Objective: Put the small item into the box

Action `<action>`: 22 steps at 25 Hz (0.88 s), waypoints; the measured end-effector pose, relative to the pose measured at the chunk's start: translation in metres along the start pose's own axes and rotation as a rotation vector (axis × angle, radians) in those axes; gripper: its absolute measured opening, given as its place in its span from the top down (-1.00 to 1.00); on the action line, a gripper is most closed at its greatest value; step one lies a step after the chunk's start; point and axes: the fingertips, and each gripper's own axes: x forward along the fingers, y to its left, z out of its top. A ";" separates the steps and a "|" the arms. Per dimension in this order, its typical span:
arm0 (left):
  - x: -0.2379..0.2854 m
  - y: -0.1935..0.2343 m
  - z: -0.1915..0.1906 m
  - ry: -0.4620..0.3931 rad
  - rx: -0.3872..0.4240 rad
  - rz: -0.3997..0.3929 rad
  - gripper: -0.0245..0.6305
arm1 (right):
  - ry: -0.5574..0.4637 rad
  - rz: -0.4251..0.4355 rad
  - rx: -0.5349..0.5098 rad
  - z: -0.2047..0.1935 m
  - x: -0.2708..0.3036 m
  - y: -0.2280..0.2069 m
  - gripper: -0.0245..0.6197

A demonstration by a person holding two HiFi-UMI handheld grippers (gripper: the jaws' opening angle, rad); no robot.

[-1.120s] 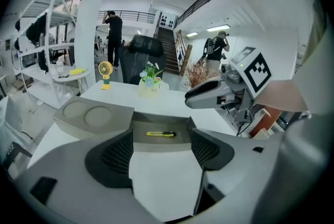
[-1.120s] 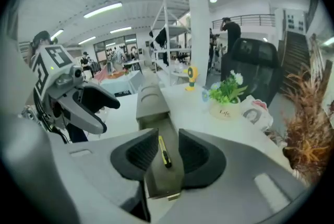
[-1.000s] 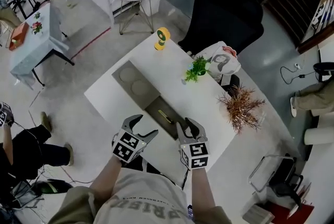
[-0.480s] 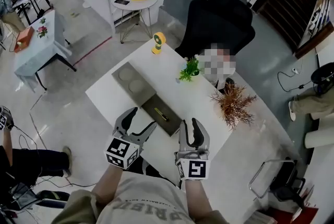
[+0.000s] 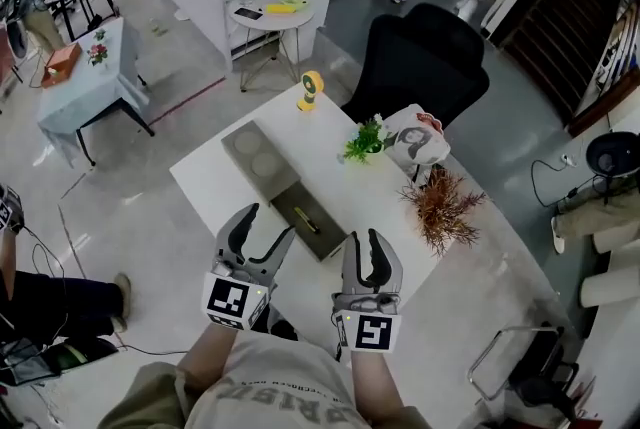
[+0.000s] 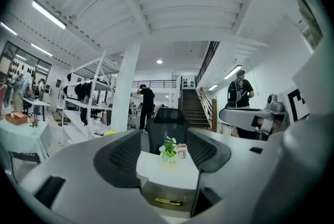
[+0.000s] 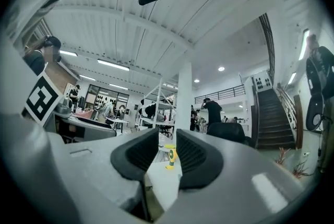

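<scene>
Here, left gripper (image 5: 268, 222) (jaws wide, just closing slightly) and right gripper (image 5: 364, 239) (jaws narrowly apart) hold nothing; yellow item (image 5: 307, 219) lies in box (image 5: 290, 200) beyond my jaws. Placing seems done; I'd withdraw next.

Grey floor (image 5: 150, 177), black chair (image 5: 425, 57), round side table (image 5: 265, 12)

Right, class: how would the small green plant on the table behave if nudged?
The plant probably tips easily: its leafy top spreads wider than its base. Likely light, being little beside the box. Its leaves would probably bend, not push back.
</scene>
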 end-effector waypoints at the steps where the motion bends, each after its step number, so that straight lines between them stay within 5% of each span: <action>1: -0.002 0.000 0.004 -0.011 0.005 0.011 0.13 | -0.004 0.003 -0.003 0.002 -0.001 -0.001 0.60; 9: -0.011 -0.002 0.025 -0.103 0.017 0.070 0.79 | -0.019 -0.012 -0.023 0.007 -0.006 -0.007 0.77; 10: -0.011 -0.001 0.028 -0.117 0.007 0.076 0.81 | -0.017 -0.016 -0.028 0.007 -0.006 -0.007 0.91; 22: -0.011 0.000 0.037 -0.159 0.011 0.075 0.89 | -0.025 -0.010 -0.055 0.012 -0.003 -0.002 0.92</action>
